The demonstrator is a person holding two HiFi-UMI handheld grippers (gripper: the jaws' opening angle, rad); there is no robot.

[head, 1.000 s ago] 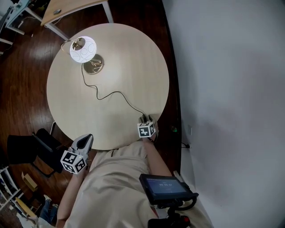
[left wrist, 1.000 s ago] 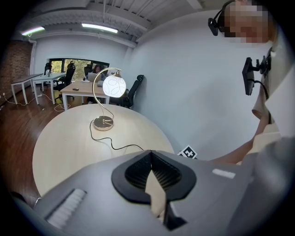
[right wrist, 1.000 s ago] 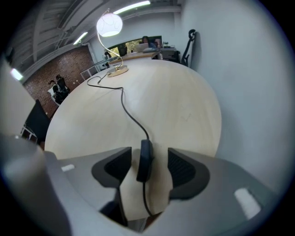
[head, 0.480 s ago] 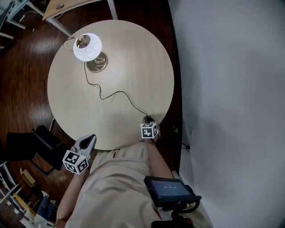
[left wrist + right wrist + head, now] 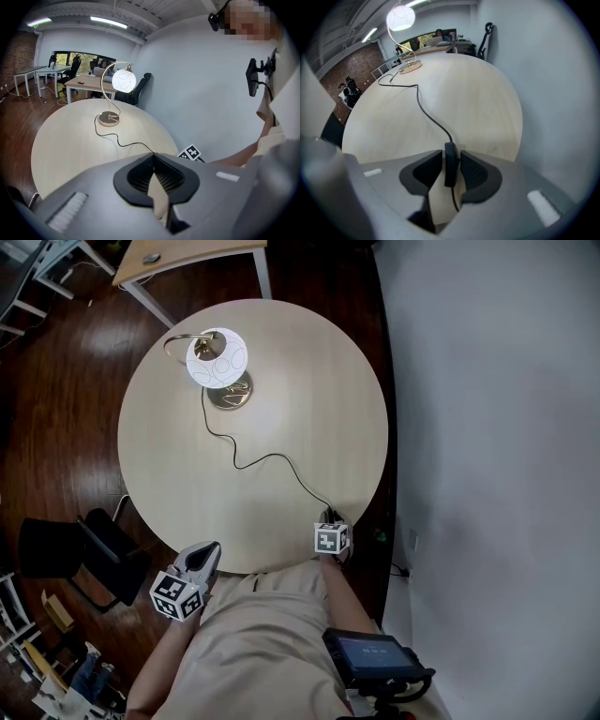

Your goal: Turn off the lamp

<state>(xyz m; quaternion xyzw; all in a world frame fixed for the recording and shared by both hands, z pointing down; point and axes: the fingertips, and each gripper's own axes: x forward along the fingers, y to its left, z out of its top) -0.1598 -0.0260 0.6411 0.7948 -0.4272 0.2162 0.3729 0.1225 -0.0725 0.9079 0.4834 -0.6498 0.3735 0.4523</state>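
Two grippers at the near edge, lamp lit

1. My right gripper points steeply down at the near right rim of the round pale-wood tabletop. Its fingers have just been closing and now stand narrow, with the pads pressed on the slim black inline switch of the thin black lamp cord. The switch lies lengthwise between the pads, and cord runs out of both its ends.

2. My left gripper hangs just beside the tabletop's near left edge, well apart from the switch. Its fingers are pressed together tip to tip.

3. The brass lamp with a white globe shade stands upright on the far left part of the tabletop, well apart from both grippers. An arched stem carries the globe above a round base. The globe glows white, so the lamp is on.

4. The cord leaves the lamp base, lies in loose curves across the tabletop and ends at my right fingers.
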